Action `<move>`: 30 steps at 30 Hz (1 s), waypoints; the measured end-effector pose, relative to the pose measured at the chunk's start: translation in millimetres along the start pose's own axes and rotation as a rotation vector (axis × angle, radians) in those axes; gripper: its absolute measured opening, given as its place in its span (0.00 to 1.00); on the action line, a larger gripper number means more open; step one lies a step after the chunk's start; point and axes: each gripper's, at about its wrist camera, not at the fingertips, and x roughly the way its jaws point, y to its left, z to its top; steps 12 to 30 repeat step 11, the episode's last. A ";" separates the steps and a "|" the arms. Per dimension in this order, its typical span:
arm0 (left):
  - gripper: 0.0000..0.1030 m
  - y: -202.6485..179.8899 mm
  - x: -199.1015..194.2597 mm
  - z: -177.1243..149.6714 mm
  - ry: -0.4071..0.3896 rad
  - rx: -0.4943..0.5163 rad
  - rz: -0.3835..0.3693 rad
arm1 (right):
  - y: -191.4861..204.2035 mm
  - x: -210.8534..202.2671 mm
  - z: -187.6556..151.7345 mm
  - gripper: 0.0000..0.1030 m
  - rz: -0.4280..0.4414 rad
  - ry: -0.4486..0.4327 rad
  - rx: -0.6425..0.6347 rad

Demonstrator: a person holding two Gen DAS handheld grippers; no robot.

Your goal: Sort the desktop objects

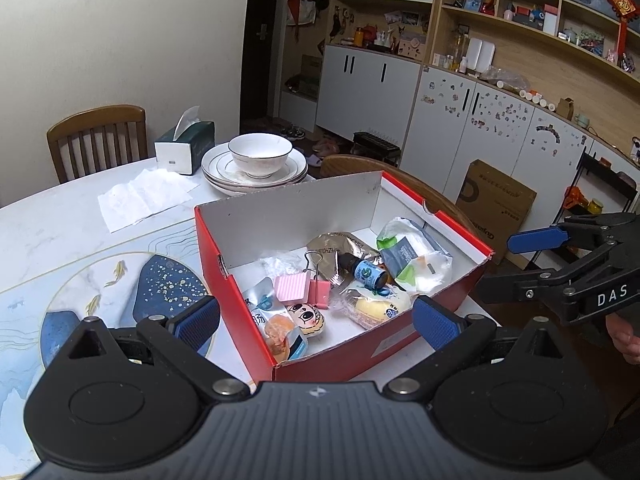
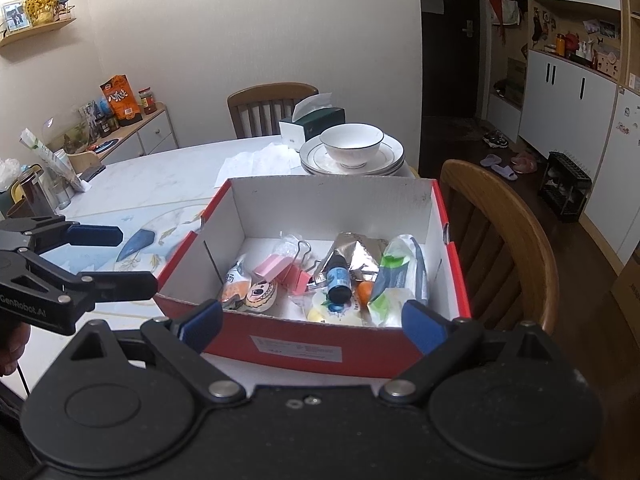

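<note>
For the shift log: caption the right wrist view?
Both open grippers hover before red shoebox holding snacks, pink binder clip, dropper bottle.

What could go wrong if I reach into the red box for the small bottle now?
The dark bottle lies tilted across the foil packet and a wrapped yellow snack, so it may roll or slip as the fingers close. The pink binder clip sits close beside it; wide-open fingers could snag its wire handle. The red box has tall walls, and both the left gripper and right gripper hover at its near edge, so they could bump it.
</note>
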 end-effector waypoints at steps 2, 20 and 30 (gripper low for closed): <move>1.00 0.3 -0.2 -0.5 0.000 0.005 0.002 | 0.1 0.1 -0.1 0.93 0.000 0.001 0.001; 1.00 13.0 -6.6 -4.1 -0.007 0.007 0.007 | 10.7 6.6 3.1 0.93 -0.015 0.010 0.005; 1.00 13.0 -6.6 -4.1 -0.007 0.007 0.007 | 10.7 6.6 3.1 0.93 -0.015 0.010 0.005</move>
